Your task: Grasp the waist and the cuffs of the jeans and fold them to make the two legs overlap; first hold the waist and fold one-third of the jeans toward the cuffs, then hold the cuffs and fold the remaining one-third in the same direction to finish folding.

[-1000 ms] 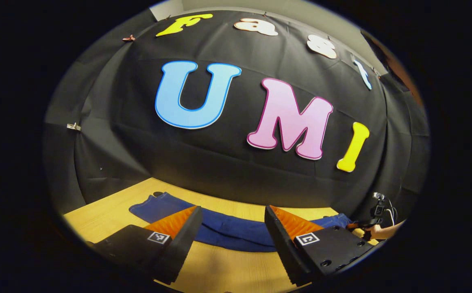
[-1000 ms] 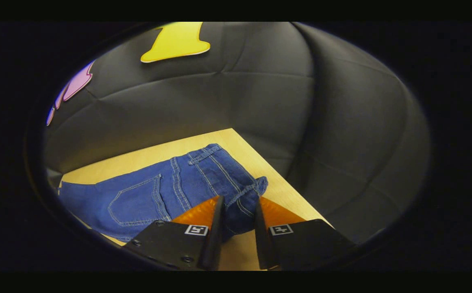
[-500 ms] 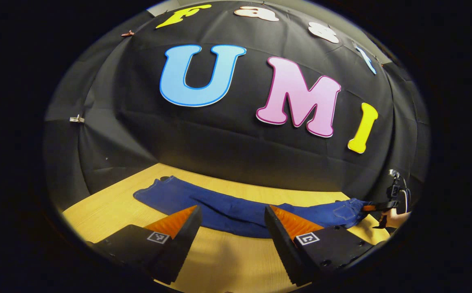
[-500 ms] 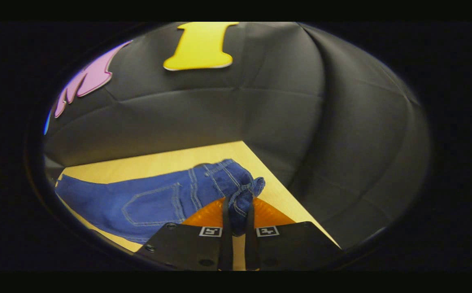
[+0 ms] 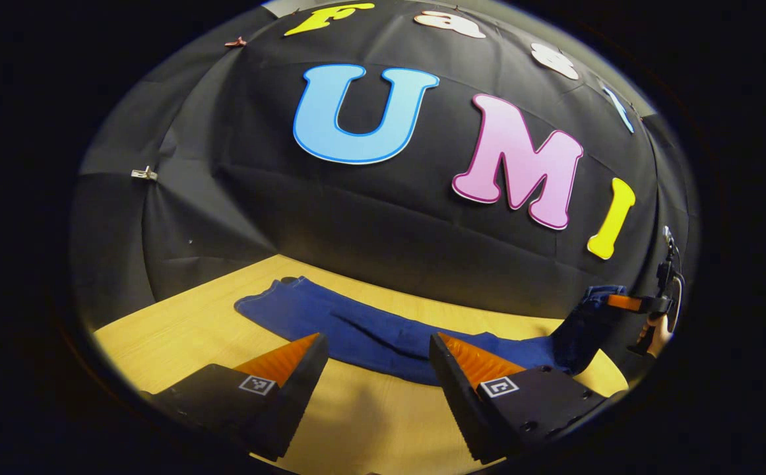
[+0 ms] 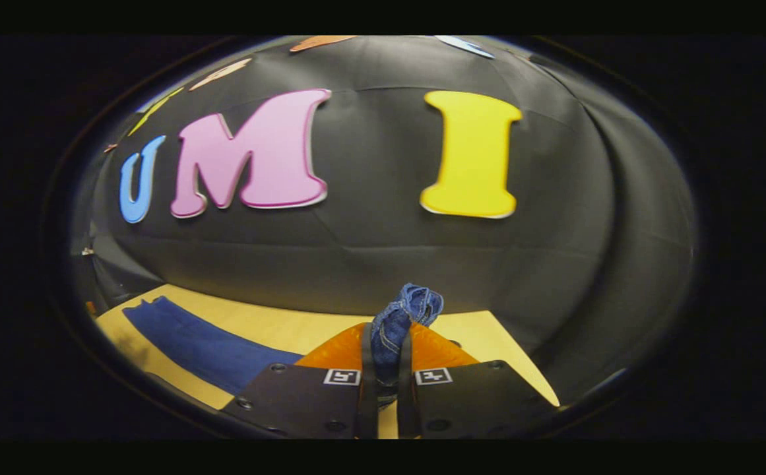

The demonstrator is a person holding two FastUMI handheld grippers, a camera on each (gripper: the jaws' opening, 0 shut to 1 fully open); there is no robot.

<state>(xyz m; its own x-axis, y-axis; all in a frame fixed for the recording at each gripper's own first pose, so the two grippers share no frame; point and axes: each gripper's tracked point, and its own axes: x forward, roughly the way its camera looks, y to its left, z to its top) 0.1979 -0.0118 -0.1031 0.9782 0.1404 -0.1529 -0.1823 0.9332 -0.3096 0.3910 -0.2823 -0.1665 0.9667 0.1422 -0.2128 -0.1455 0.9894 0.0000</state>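
Jeans (image 5: 383, 340) are laid lengthwise across the wooden table (image 5: 211, 330), with the legs stretched flat toward the far left end and the waist end raised off the surface at the right. In the right gripper view, the blue legs (image 6: 204, 346) are seen lying flat on the table (image 6: 488, 336) to the left. A bunched fold of the waist (image 6: 399, 316) is pinched between the 2 jaws of the right gripper (image 6: 384, 359), which are clenched on the denim and held above the table. In the left gripper view, that gripper (image 5: 640, 305) is seen at the far right with the cloth hanging from it. The left gripper (image 5: 376, 356) is held over the near table edge, its jaws spread wide and nothing gripped.
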